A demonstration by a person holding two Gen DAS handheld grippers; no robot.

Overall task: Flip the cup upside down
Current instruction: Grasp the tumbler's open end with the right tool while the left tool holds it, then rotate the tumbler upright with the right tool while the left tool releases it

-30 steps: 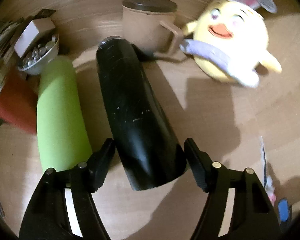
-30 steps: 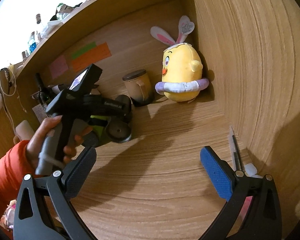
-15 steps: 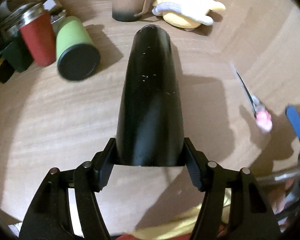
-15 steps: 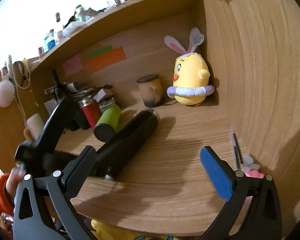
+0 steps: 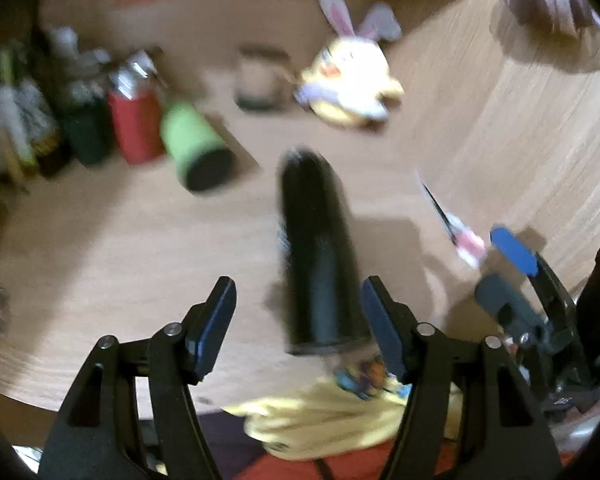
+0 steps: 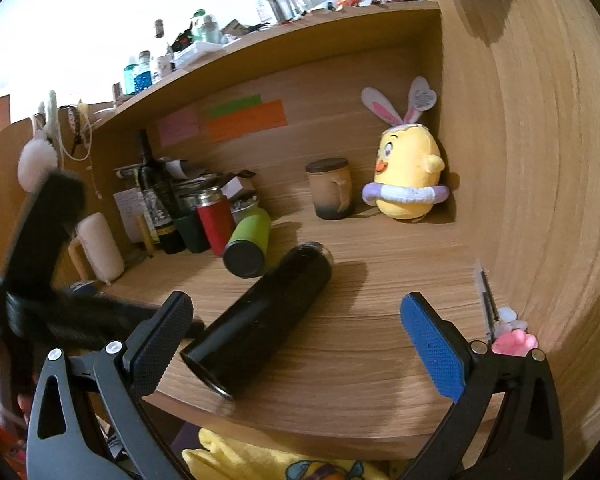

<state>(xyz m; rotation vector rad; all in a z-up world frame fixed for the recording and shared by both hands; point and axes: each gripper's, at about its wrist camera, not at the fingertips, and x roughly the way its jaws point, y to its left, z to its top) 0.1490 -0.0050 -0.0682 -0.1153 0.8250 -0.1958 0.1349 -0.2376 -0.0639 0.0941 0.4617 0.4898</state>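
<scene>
Nearest me, the left tongs [image 5: 298, 316] stand wide, the black cup [image 6: 260, 320] lying on its side between them near the table [image 6: 380, 360] edge, unheld. The right tongs [image 6: 296, 348] gape idle too. Behind lie a green tumbler [image 6: 250, 242] and plush chick [image 6: 408, 176].

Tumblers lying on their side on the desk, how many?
2: black tumbler near the front edge, green tumbler behind it by the clutter. More may be hidden in that clutter.

wooden desk [image 6: 380, 344], black cup [image 6: 260, 320] lying, green tumbler [image 6: 249, 242], mug [image 6: 332, 188], plush chick [image 6: 408, 176]
</scene>
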